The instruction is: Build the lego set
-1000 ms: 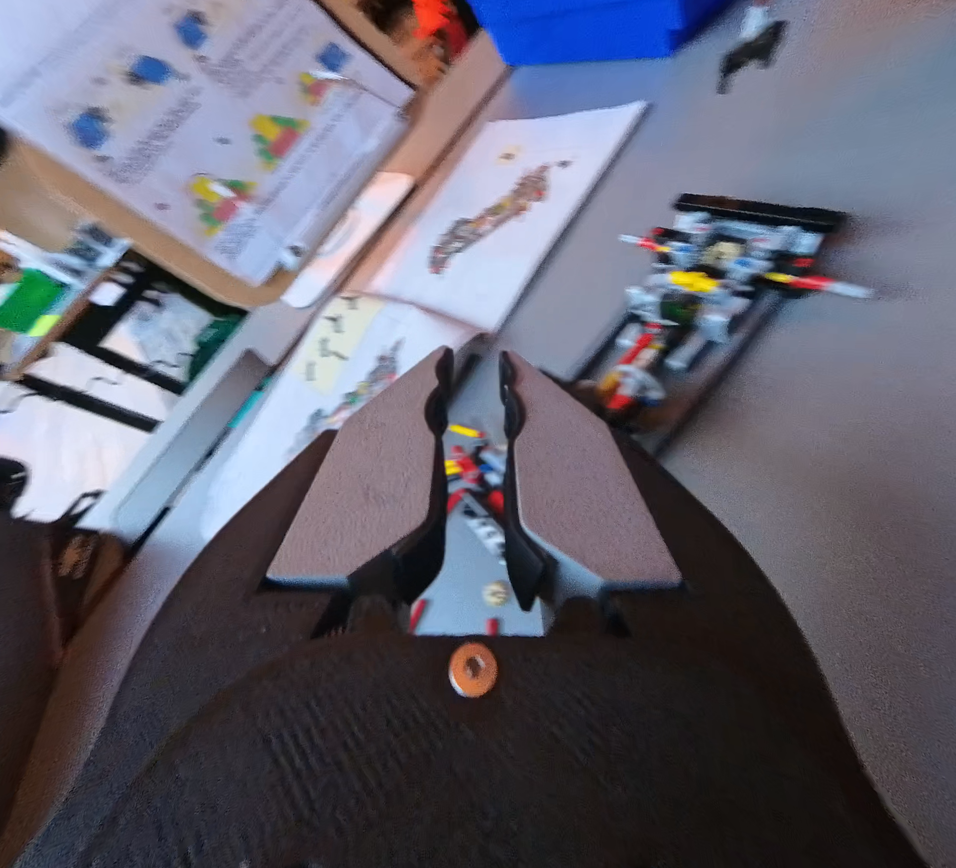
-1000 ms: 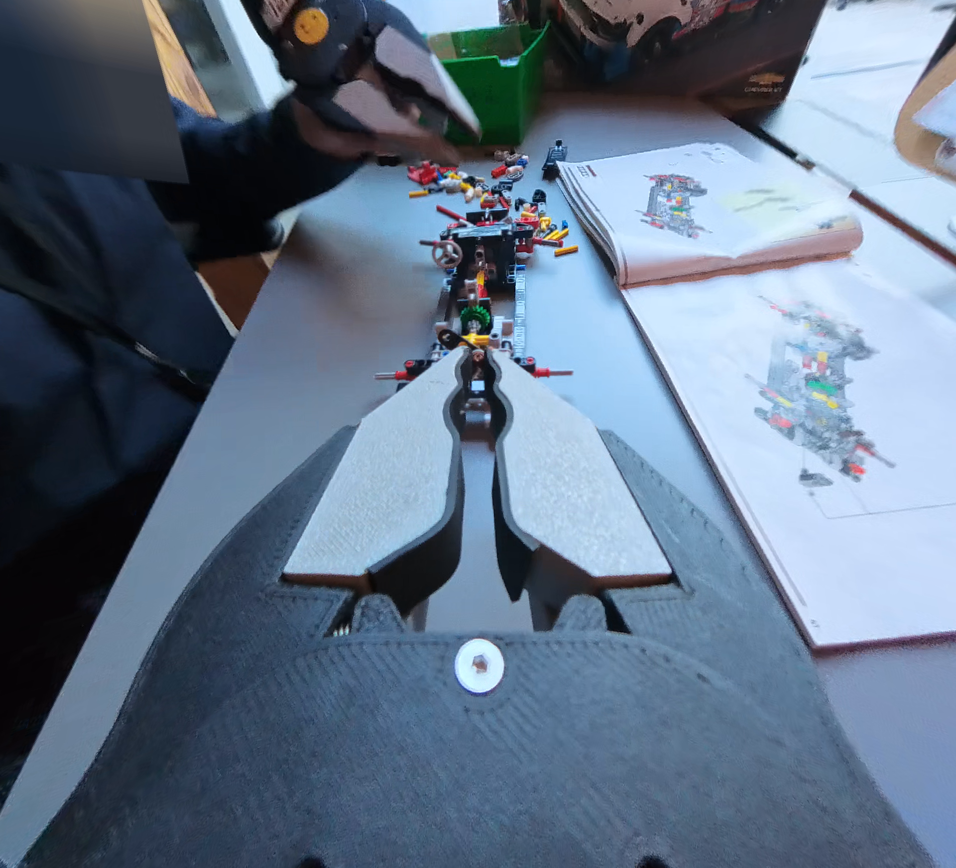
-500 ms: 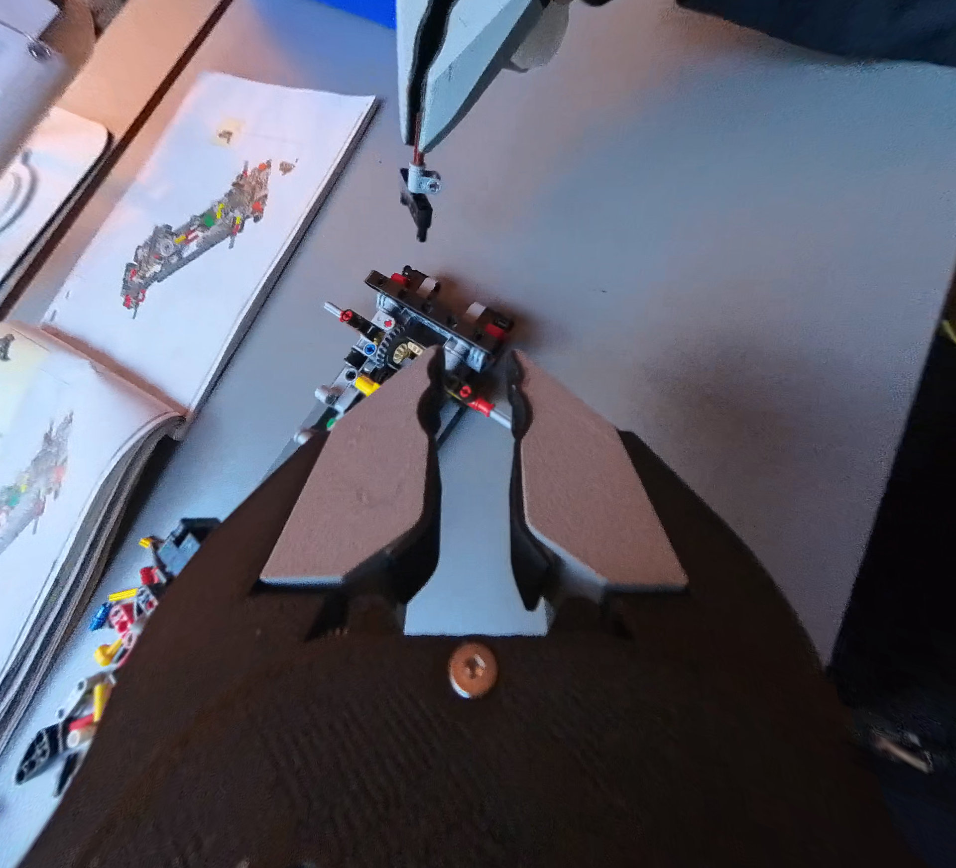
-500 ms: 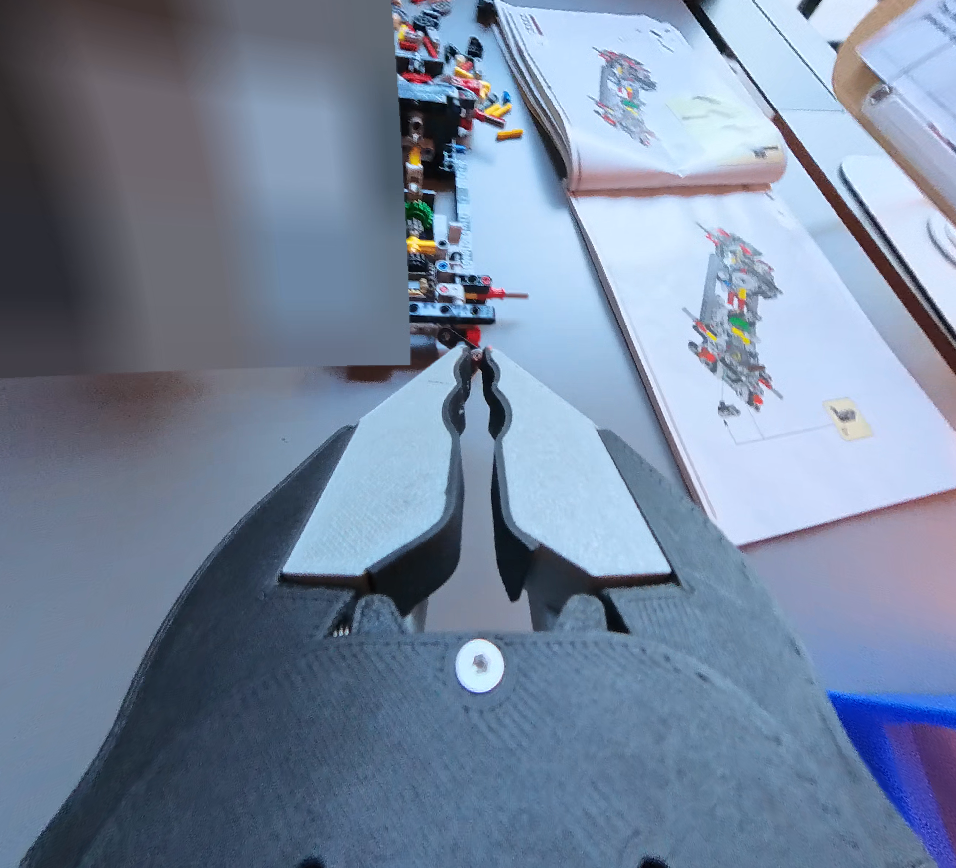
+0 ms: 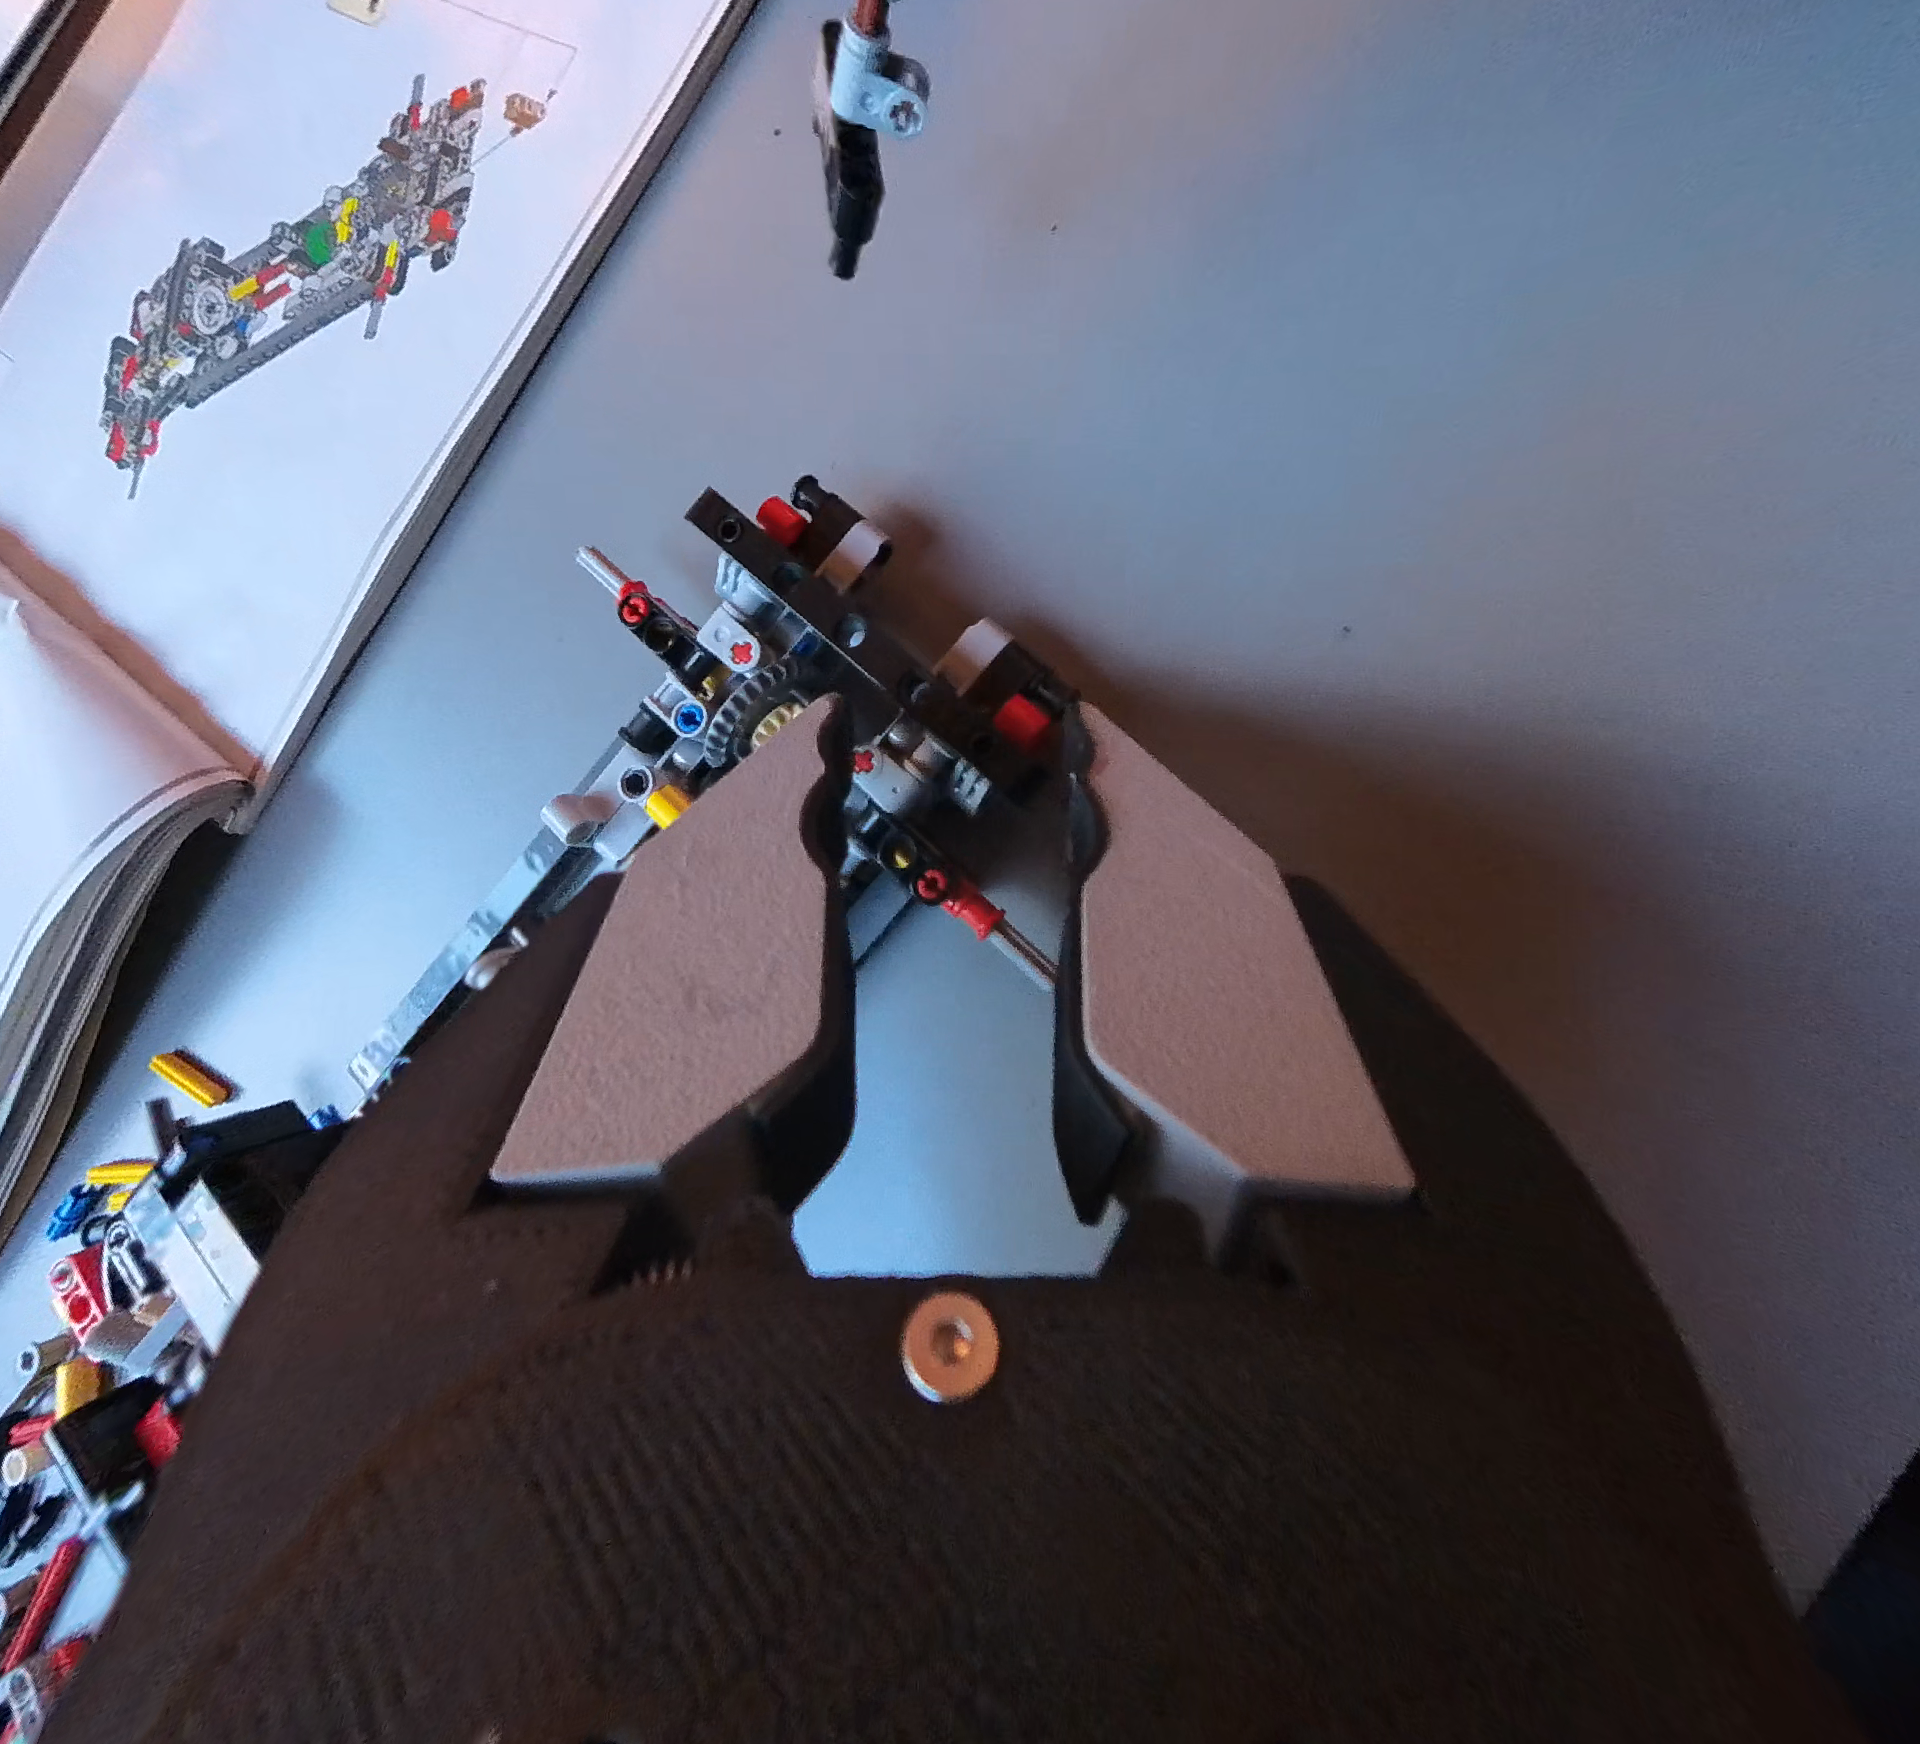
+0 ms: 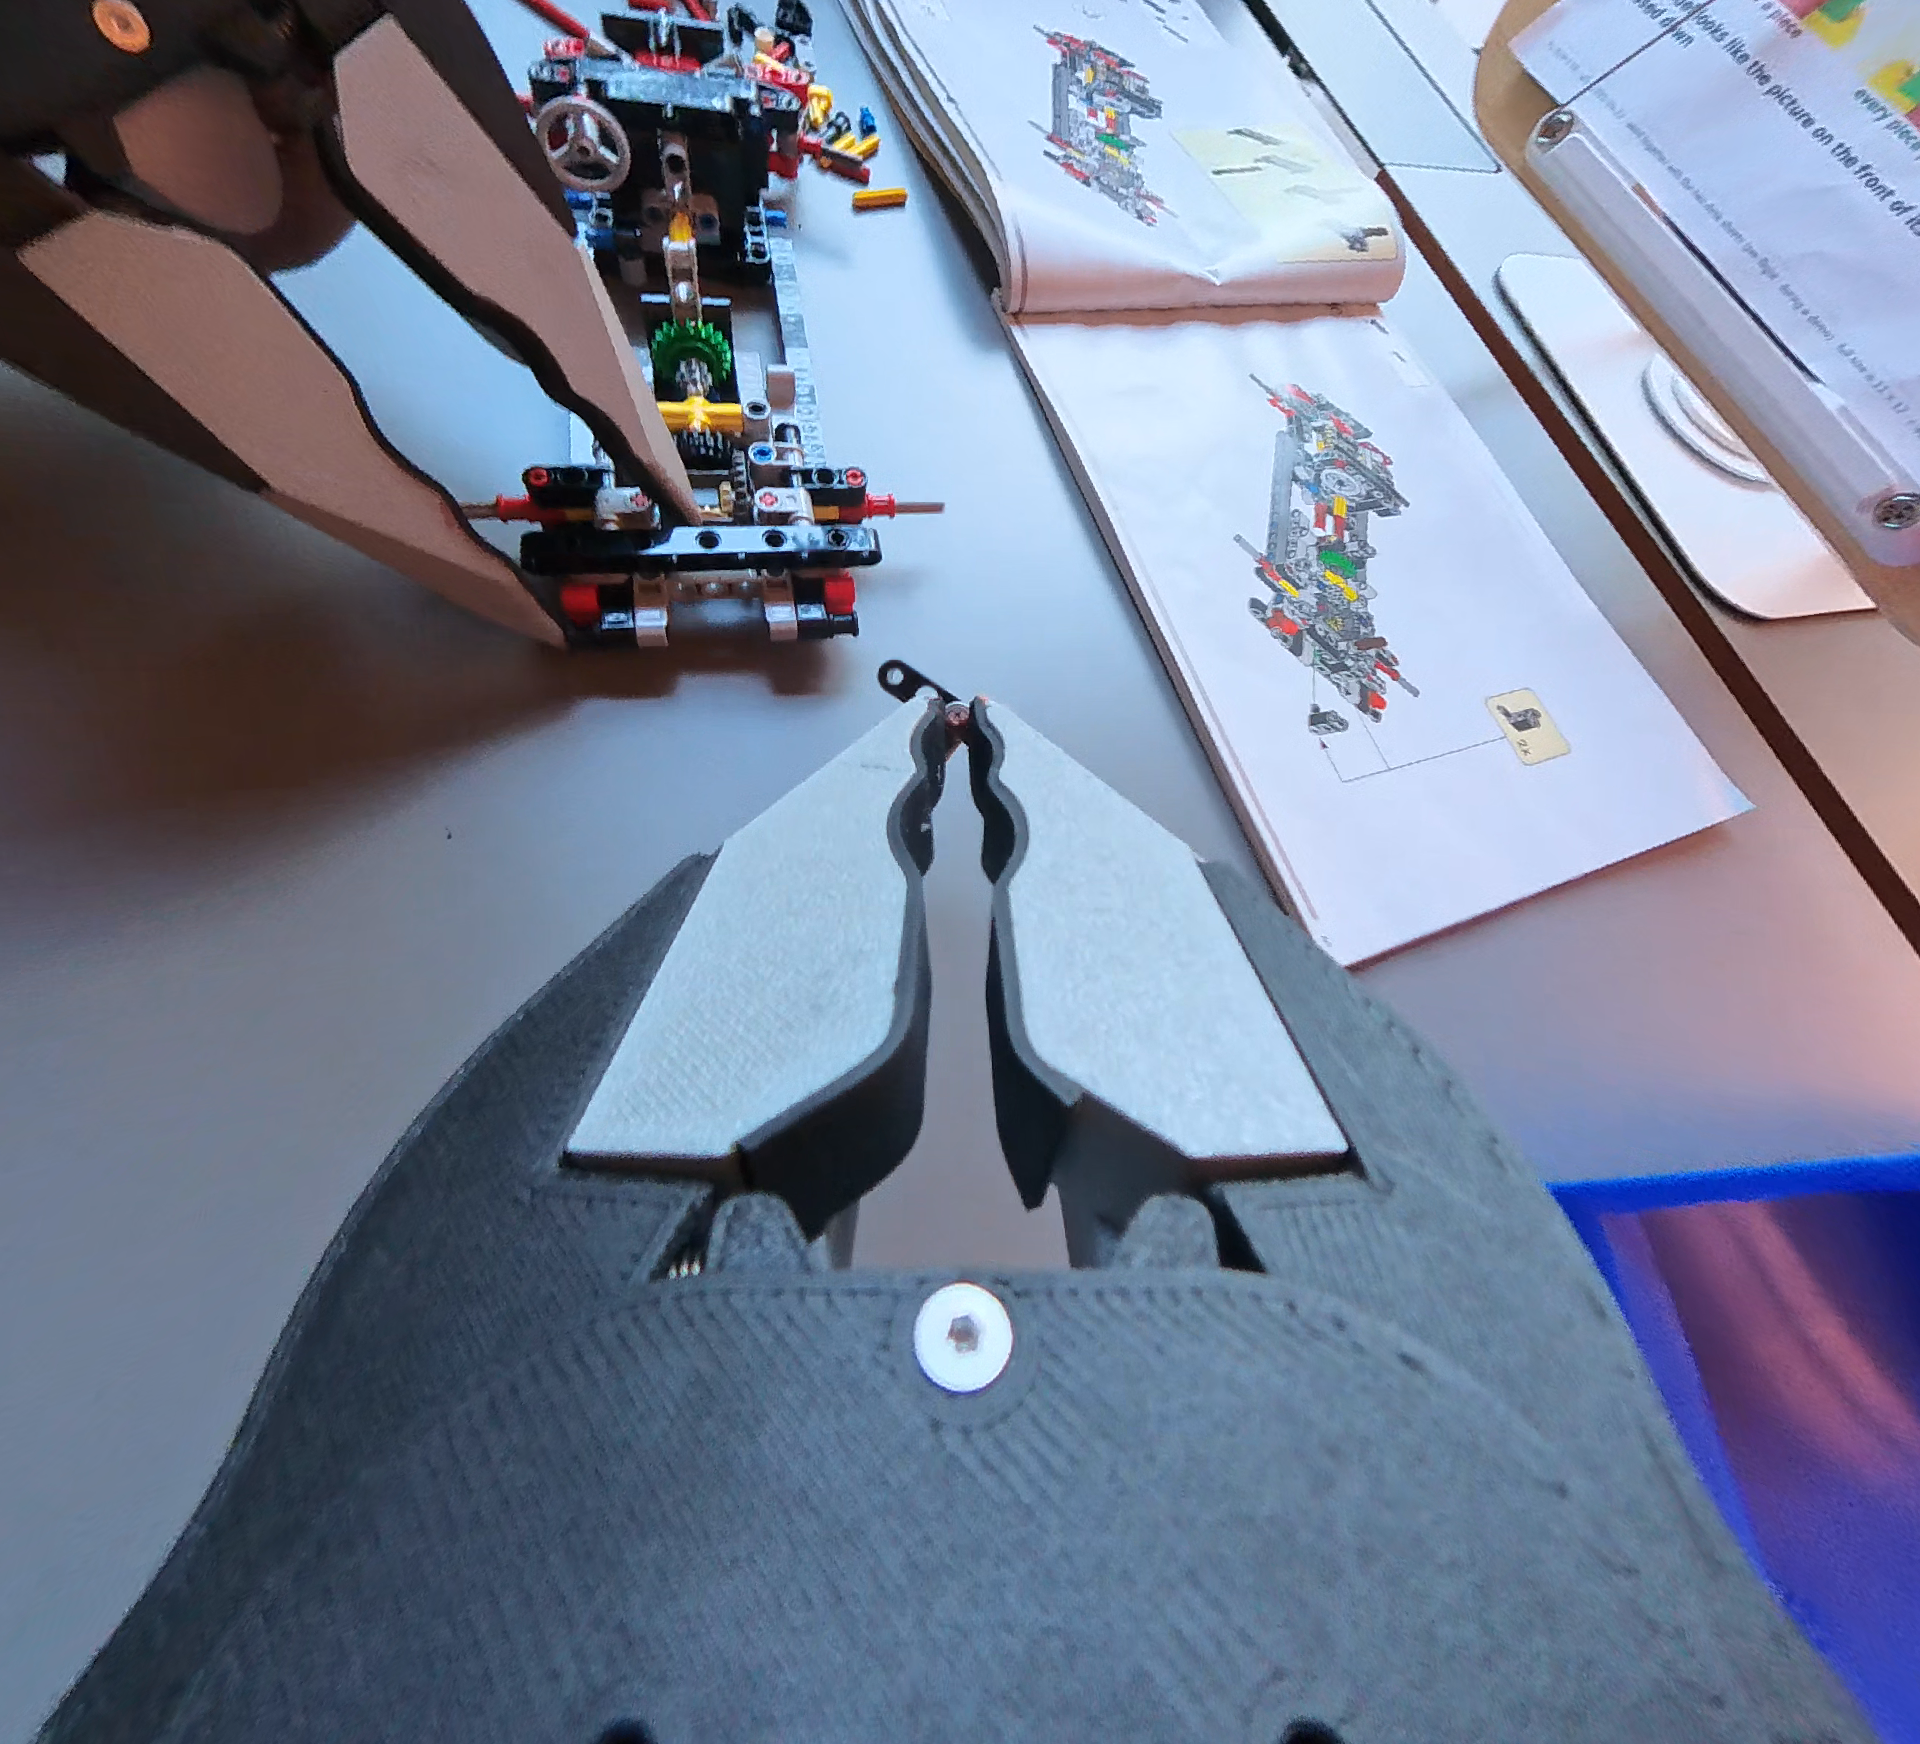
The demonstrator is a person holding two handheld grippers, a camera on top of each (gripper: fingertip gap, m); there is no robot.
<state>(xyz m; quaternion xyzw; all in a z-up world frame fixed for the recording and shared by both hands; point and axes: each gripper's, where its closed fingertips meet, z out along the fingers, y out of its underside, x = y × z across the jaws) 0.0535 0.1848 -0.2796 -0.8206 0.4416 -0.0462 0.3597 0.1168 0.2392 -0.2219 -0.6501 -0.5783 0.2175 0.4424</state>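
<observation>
Chassis [image 5: 831, 666] of studded plastic beams and gears, flat on smooth grey table [image 5: 1455, 344]; left gripper [image 5: 951, 749] spread, textured fingertips straddling its rear end.

Right view: right gripper [image 6: 951, 707] pinched shut on thin red axle of small grey-black piece [image 6: 914, 681], near chassis [image 6: 707, 541]; open manual [image 6: 1351, 551] alongside.

Left claw [image 5: 951, 738] wider (astride chassis [image 5: 831, 655])

Open left claw [image 5: 951, 744] astride brick chassis [image 5: 831, 655]
</observation>
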